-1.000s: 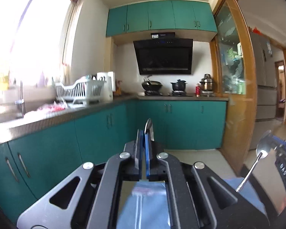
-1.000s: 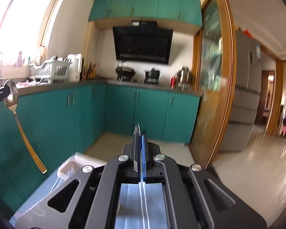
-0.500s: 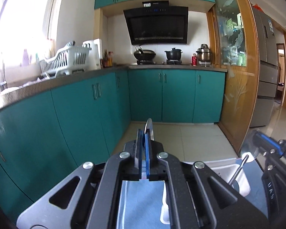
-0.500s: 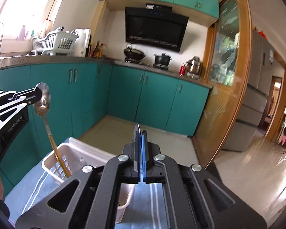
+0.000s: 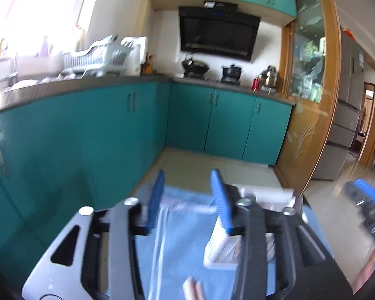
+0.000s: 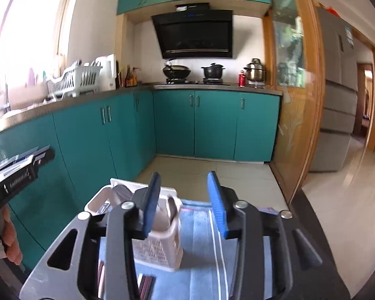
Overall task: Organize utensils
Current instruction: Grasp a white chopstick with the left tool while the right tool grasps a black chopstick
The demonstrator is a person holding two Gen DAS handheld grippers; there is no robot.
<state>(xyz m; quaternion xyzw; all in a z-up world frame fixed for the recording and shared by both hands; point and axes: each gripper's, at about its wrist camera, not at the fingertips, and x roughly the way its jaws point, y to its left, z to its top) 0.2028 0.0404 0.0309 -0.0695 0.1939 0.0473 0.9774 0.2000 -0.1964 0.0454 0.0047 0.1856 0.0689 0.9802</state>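
Both tools are empty. Left gripper (image 5: 187, 200): jaws spread wide, nothing between the blue pads. Right gripper (image 6: 185, 200): the same, wide open, holding nothing.

Landmark: white utensil caddy (image 6: 160, 240), a perforated plastic holder standing upright on the blue towel (image 6: 202, 270). In the right wrist view it sits directly ahead of the right gripper, partly behind that tool's left finger. In the left wrist view the caddy (image 5: 225, 247) is right of the left gripper's line, behind its right finger.

Task's things: spoons (image 6: 171, 208) stand inside the caddy, metal bowls up, one in the near compartment and at least one more (image 6: 121, 193) in the far one. More slim utensils (image 6: 145, 285) (dark and pale handles, possibly chopsticks; view blurred and cropped) lie flat on the towel, on the near side of the caddy, beneath the right gripper.

Risks, as judged:
- The caddy looks light and tall; a finger catching its rim during a reach could tip it and spill the spoons.
- The flat utensils lie close to the caddy's base, so a low pickup may nudge it.
- Thin handles on soft towel could slip or roll from the pads if pinched off-centre.
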